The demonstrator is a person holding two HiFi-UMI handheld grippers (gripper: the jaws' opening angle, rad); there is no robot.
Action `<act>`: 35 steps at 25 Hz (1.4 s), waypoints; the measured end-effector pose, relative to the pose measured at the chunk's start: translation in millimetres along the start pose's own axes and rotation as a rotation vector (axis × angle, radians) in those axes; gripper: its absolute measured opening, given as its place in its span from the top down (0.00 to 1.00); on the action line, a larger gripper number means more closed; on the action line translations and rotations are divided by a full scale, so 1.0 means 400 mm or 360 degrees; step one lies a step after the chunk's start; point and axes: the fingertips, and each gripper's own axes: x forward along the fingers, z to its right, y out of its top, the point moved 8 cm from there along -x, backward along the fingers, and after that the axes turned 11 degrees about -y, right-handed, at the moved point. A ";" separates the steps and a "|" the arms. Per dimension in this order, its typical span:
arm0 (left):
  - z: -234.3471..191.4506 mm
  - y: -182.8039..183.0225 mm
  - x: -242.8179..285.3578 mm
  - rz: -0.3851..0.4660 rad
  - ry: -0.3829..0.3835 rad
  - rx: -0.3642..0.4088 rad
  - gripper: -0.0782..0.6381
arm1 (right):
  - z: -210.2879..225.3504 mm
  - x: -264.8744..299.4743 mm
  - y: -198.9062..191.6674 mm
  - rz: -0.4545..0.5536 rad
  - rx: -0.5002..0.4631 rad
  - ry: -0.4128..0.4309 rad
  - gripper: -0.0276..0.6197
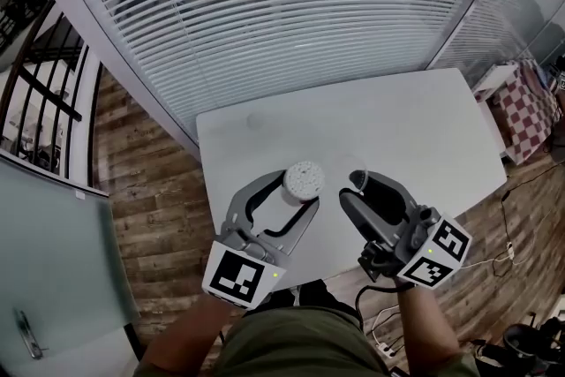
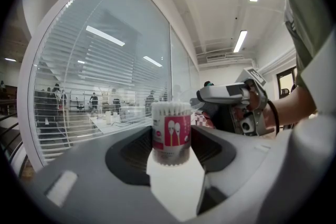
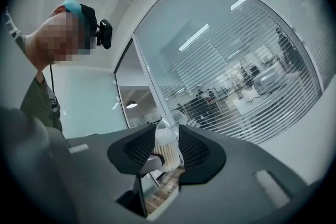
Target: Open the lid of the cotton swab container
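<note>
Cotton swab container (image 2: 170,136) clamped upright in my left tool (image 1: 297,194), swabs (image 2: 170,108) bare; right tool (image 1: 357,186) pinches clear lid (image 3: 169,129) just beside. Opening looks done; next, park lid on counter (image 1: 397,128).

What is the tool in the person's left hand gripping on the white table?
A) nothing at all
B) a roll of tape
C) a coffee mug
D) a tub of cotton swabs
D: the left gripper clamps an upright tub packed with white-tipped cotton swabs.
</note>
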 end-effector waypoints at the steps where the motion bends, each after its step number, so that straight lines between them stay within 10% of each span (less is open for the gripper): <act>1: -0.002 -0.001 0.000 -0.0003 0.0001 -0.0001 0.56 | 0.002 0.002 -0.002 -0.0004 0.0008 0.0000 0.73; 35: -0.057 -0.017 -0.012 0.0002 0.0024 -0.0043 0.56 | 0.013 0.024 -0.043 -0.0082 0.0058 -0.0028 0.75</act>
